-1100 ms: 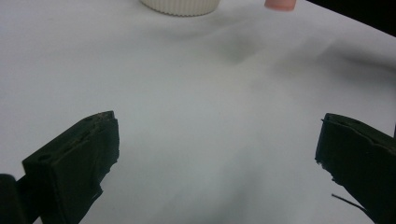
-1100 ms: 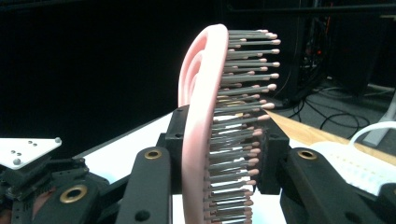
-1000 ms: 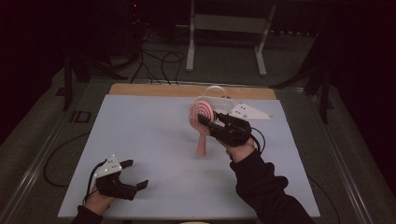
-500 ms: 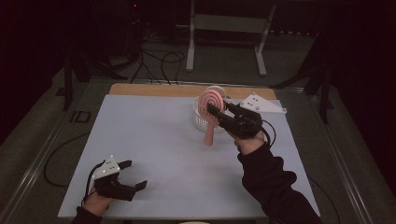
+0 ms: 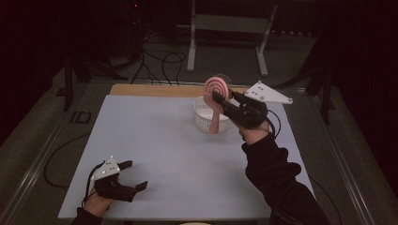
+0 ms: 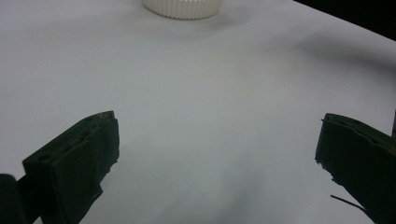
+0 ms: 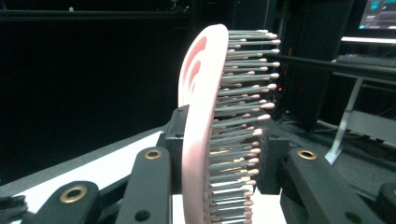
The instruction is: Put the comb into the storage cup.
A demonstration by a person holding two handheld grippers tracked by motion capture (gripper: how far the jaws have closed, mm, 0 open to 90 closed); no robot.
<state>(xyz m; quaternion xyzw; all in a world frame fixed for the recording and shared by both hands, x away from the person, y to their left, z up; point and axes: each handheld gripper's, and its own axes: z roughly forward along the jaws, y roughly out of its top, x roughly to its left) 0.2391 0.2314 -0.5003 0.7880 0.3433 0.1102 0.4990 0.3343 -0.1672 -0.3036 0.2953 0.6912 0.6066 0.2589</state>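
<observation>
The right gripper point(image 5: 217, 99) clamps a pink round-headed plastic hairbrush point(image 5: 216, 90) by its head, one jaw on the flat back and the other against the metal bristles point(image 7: 243, 93), as the right gripper view shows. In the high view the hairbrush hangs upright at the far right of the pale blue table mat point(image 5: 155, 140), handle pointing down over the near rim of a small white ribbed plastic basket point(image 5: 202, 112). The step in hand looks like dropping the hairbrush into that basket. To do it well, the handle tip should be brought clear inside the rim before any lowering, since at present it seems to overlap the near wall and could catch there or tip the light basket. The grip through the bristles is springy, so the descent should be slow and the head kept vertical. The left gripper point(image 5: 133, 176) rests at the near left, jaws wide apart and holding nothing, with bare mat between them.
</observation>
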